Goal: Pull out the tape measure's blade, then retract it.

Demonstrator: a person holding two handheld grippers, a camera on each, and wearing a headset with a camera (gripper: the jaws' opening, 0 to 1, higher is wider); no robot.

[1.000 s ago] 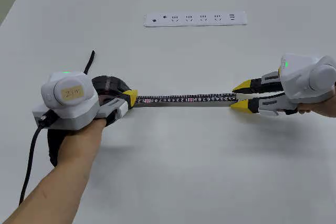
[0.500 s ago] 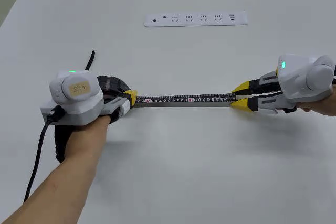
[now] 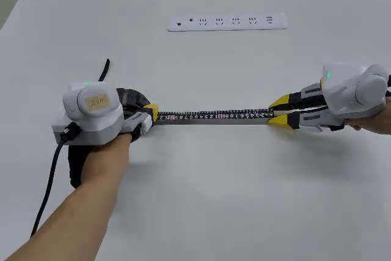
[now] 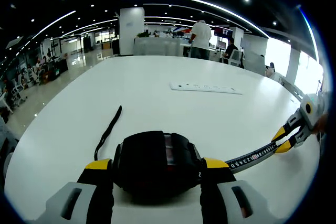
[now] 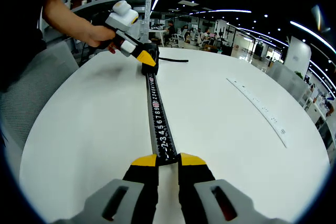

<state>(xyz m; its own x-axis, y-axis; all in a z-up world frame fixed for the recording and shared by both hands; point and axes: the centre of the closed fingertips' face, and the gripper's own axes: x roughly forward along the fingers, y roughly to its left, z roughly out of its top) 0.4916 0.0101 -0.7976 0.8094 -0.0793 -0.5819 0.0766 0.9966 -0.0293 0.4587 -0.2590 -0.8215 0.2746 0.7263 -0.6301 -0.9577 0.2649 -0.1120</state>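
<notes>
Left gripper (image 3: 148,118) clamped on case (image 4: 157,156), mid-left of head view. Right gripper (image 5: 168,160) pinches blade (image 3: 214,115) tip, mid-right. Blade runs along table (image 3: 214,200) between them, span unchanged over the last second. Pull looks done, retract next.

White table (image 3: 214,200), broad smooth top. Far side: white power strip (image 3: 226,22) lying flat, long edge running across. Near left: black tape measure (image 3: 129,99) resting on the top, its black strap (image 3: 104,70) trailing away over the surface. Its blade (image 3: 214,115) stretches rightward, low along the top; touching or not, cannot tell.
</notes>
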